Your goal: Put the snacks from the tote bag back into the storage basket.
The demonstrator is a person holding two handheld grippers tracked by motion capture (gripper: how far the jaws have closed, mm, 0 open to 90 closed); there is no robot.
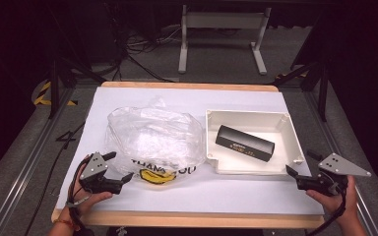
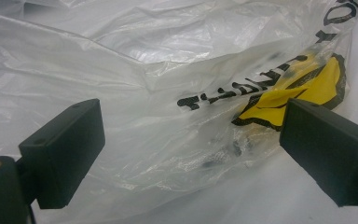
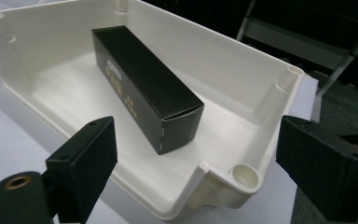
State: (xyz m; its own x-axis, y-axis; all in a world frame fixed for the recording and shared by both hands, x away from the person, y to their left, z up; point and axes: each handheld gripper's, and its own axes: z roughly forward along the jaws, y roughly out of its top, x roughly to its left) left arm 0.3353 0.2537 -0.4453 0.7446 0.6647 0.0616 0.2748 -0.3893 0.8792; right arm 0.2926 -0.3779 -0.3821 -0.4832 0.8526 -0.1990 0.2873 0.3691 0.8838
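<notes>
Crinkled clear plastic bag [image 1: 152,137], matte black rectangular carton [image 1: 244,143], smooth cream tray [image 1: 248,168]

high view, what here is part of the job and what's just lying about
In the job: black box in the white tray; clear plastic bag; left claw and right claw, both open.
Lying about: metal frame and cables on the floor.
</notes>
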